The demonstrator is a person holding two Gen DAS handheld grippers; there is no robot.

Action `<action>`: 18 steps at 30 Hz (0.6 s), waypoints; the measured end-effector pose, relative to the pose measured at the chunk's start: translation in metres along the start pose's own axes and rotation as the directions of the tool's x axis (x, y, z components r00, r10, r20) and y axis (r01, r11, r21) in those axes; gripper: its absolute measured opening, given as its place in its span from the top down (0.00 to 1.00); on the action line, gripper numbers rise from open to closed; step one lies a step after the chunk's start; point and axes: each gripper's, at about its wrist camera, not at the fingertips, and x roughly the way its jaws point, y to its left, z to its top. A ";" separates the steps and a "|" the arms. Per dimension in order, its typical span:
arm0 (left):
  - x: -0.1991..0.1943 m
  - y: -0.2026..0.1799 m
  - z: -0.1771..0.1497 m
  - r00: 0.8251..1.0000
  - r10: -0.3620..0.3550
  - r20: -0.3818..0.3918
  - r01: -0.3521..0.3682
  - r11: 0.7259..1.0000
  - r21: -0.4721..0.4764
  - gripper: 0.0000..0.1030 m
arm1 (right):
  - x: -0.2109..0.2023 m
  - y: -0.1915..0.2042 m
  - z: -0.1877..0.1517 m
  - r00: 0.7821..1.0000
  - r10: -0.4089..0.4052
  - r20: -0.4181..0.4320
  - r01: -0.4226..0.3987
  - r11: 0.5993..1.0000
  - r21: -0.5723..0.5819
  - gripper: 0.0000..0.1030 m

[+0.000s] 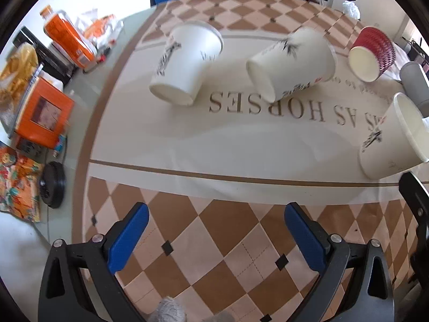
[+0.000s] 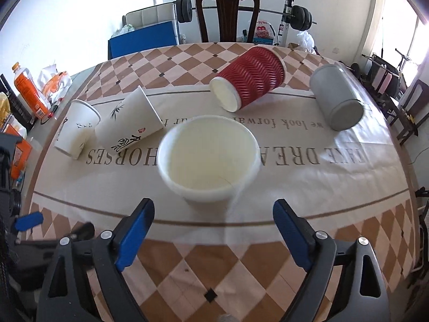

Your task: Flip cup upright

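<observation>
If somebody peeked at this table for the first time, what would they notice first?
Probably the big white cup standing open-side up right in front of the right hand-held gripper, whose jaws are wide open. Behind it, a bright red ribbed cup lies tipped on its side, with a grey cup to its right.

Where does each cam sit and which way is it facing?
Left wrist: on the left gripper, low over the tablecloth, facing two tipped white cups; own blue fingers show, open.
Right wrist: on the right gripper, facing the near white cup, mouth towards the camera, with the red cup and grey cup on their sides behind; fingers open.
Shared: all five cups, the tablecloth.
</observation>
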 end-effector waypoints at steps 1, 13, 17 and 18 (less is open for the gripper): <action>-0.009 -0.001 -0.002 1.000 -0.001 0.014 0.001 1.000 0.005 0.00 | -0.007 -0.003 -0.002 1.000 -0.002 0.001 0.002 1.000 0.009 0.08; -0.142 -0.025 0.002 0.986 -0.070 0.149 0.068 0.998 0.015 0.00 | -0.105 -0.051 0.006 0.990 -0.131 -0.050 0.135 0.986 0.095 0.00; -0.190 -0.030 0.006 0.978 -0.076 0.196 0.072 0.997 0.029 0.00 | -0.145 -0.063 0.019 0.990 -0.125 -0.058 0.130 0.988 0.087 0.00; -0.203 -0.030 0.007 0.975 -0.082 0.205 0.078 0.997 0.029 0.00 | -0.154 -0.064 0.023 0.991 -0.125 -0.055 0.130 0.988 0.089 0.00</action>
